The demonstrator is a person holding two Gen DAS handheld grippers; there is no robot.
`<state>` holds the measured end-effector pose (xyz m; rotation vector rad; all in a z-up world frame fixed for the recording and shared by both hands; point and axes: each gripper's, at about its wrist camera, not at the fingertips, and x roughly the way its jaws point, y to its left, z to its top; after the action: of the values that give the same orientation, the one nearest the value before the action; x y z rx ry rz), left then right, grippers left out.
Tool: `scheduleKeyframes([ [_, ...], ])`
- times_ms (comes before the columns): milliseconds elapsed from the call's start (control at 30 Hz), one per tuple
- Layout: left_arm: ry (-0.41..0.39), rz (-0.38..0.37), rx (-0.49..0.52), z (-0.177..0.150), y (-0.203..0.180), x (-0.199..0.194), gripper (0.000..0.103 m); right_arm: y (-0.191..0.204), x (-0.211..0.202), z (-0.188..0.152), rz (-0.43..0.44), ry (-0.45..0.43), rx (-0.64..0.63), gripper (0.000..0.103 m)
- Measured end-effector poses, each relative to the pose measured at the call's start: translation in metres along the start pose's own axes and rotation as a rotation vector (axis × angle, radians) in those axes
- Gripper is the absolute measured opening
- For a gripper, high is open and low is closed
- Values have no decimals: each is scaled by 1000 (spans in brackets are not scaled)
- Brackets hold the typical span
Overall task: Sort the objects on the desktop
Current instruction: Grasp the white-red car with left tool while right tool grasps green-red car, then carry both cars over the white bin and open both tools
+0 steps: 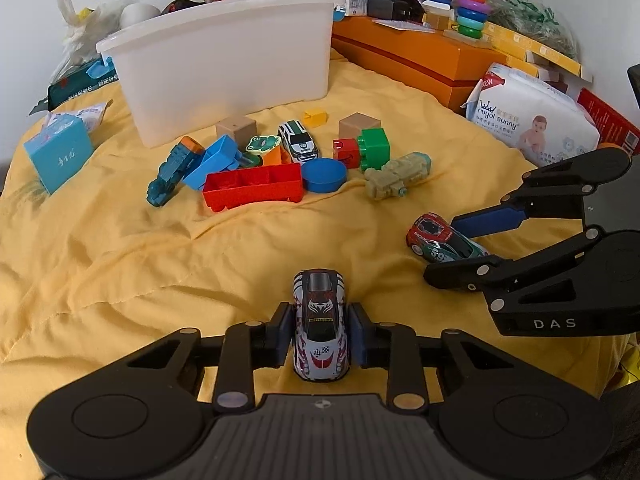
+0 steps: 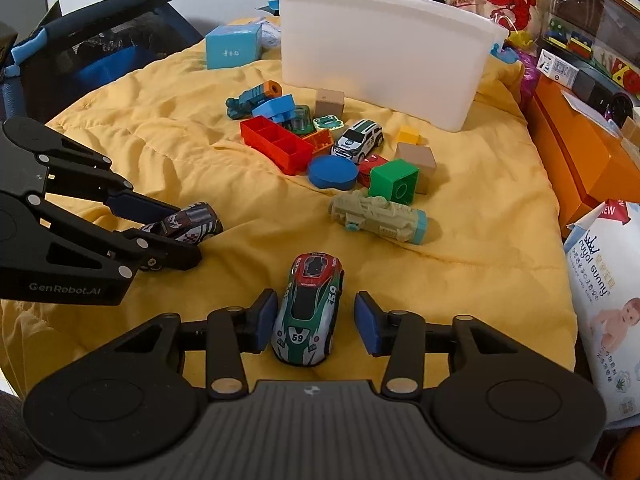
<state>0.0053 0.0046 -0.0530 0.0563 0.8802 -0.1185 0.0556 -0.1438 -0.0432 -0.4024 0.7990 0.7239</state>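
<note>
Left tongs [image 1: 320,338] clench the white car [image 1: 320,328]. Right tongs [image 2: 316,322] stand released around the green car [image 2: 308,316]. Next, I judge: close, then carry both ahead to the white bin [image 2: 384,60].

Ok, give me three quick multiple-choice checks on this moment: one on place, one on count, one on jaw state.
1. Where does the white bin stand?
A. behind the toy pile
B. beside the left gripper
C. on the orange box

2. How many toy cars show in the left wrist view?
A. one
B. three
C. five

3. How do the right gripper jaws stand?
A. clamped on the green car
B. open around the green car
C. empty

Key: 1 A, the pile lies in front of it. 2 B, the silver car, the green car and the white car. 3 B, a gap shows at the right pad.
</note>
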Motion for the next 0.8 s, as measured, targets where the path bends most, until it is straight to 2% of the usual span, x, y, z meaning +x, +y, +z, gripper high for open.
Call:
scheduleKeyframes([
  [33,-1,0,0,0,0,0,33,0,0,0,5,0,-3,43],
  [67,-1,1,1,-1,-1,-1,33,0,0,1,22,1,-5,35],
  [167,-7,-6,-13,1,1,-5,33,5,-2,2,14,0,-28,33],
  [300,-46,-3,-27,8,6,-20,33,7,-10,4,-8,-22,-76,33],
  [533,-157,43,-38,30,17,-53,33,-11,-29,19,-68,-106,-50,33],
  [800,-220,85,-51,46,27,-67,33,-24,-37,47,-86,-188,-54,33],
])
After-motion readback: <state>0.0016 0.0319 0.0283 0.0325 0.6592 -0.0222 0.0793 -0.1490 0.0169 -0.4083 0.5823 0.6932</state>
